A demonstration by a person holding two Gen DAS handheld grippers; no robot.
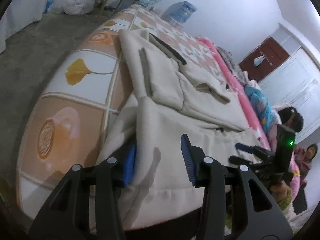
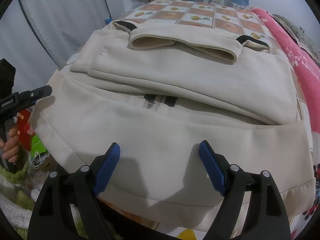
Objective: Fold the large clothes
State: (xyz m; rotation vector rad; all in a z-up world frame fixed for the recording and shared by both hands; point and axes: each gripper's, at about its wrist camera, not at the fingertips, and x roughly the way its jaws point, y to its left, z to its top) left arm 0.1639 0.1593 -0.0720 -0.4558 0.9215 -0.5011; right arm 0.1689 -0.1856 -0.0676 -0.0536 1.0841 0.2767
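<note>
The bed [image 2: 200, 10] with the tiled flower cover is carrying a big cream hoodie [image 2: 170, 76], sleeves already folded in across it and the hem lying at the near edge. Looks like the bottom-up fold is coming: both hem corners need pinching, then lifting toward the far collar. The left gripper [image 1: 158, 160] is sitting half open around the left hem corner, not clamping yet. The right gripper [image 2: 160, 166] is hovering wide open, holding nothing.
</note>
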